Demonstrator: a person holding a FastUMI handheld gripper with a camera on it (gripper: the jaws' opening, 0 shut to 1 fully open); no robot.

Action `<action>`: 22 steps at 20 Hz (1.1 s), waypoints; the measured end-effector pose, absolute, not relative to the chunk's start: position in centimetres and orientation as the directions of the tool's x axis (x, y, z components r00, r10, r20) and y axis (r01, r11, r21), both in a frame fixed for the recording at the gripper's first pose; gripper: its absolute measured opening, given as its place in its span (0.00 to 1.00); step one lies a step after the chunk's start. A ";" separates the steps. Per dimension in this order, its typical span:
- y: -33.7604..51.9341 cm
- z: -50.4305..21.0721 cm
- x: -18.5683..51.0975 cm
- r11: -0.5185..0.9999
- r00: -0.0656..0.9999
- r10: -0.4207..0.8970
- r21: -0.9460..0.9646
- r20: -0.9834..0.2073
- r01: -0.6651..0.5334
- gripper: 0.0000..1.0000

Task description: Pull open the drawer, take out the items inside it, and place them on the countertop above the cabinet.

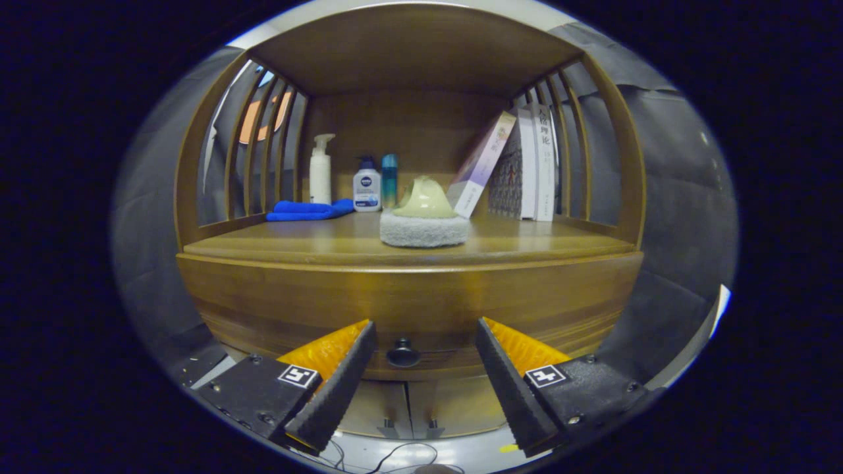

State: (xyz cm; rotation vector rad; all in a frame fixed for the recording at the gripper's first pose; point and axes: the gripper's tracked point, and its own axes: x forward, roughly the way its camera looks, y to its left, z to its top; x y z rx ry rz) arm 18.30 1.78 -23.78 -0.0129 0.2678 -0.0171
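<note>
The gripper (427, 359) is spread wide, holding nothing, with the knob (403, 353) of the closed drawer (408, 309) just beyond. A scrubbing sponge (425, 220) sits on the countertop (527, 247); this fits either unopened or emptied and reclosed.

1. A white pump bottle (321, 169) stands upright at the back left of the shelf.
2. Just right of it stand a squat white bottle with a dark cap (367, 185) and a slim teal bottle (389, 181), close together.
3. A folded blue cloth (309, 210) lies flat in front of the pump bottle.
4. Several books (527, 164) stand at the back right; the nearest one (481, 164) leans against the others.
5. Slatted wooden sides (260, 148) close the shelf at left and right.
6. Thin cables (395, 454) lie on the floor below.
</note>
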 end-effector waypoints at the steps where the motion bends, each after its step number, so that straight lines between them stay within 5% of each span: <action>1: 1.5 -22.7 17.6 1.000 0.967 -0.021 -0.012 -0.253 0.018 1.00; 13: -0.8 -7.9 6.1 1.000 0.996 0.008 0.022 -0.090 -0.006 0.99; 22: -1.6 -3.6 2.3 1.000 0.999 0.010 0.023 -0.031 -0.009 0.99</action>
